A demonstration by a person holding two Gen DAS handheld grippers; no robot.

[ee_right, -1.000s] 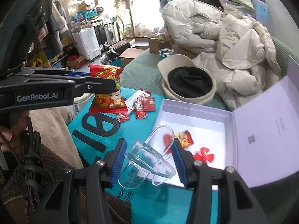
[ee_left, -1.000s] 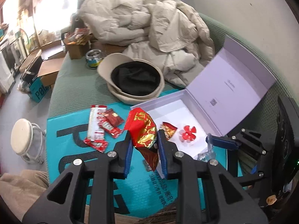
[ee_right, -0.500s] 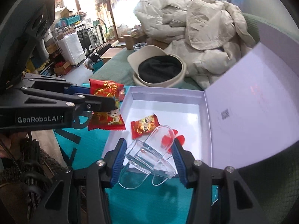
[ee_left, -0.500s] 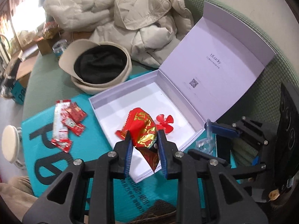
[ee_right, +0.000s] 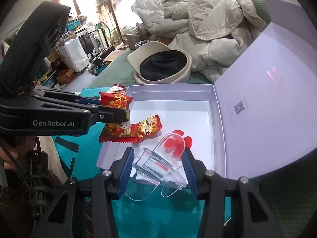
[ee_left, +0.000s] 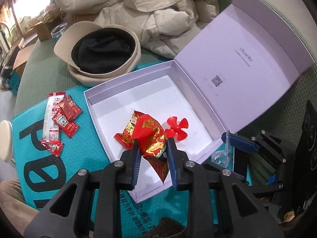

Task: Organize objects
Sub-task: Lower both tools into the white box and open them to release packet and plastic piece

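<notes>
At your 9 o'clock in the left wrist view, a cluster of ketchup sachets (ee_left: 59, 123) lies on the teal mat (ee_left: 79, 158), just beside the open lilac box (ee_left: 126, 79). Your left tool (ee_left: 152, 146) is closed down on a red and gold snack packet (ee_left: 152, 136), gripping it by its lower part and holding it over the near half of the box. A second, smaller snack packet (ee_left: 124, 136) lies on the box floor, partly hidden behind the held one. At 3 o'clock from it, a red propeller (ee_left: 176, 129) rests inside the box. A beige cap (ee_left: 99, 49) sits at 12 o'clock, beyond the box. Your right tool (ee_right: 158, 164) is narrowed onto a clear plastic scoop (ee_right: 158, 162), its mouth tilted over the near box edge; the propeller shows through it.
</notes>
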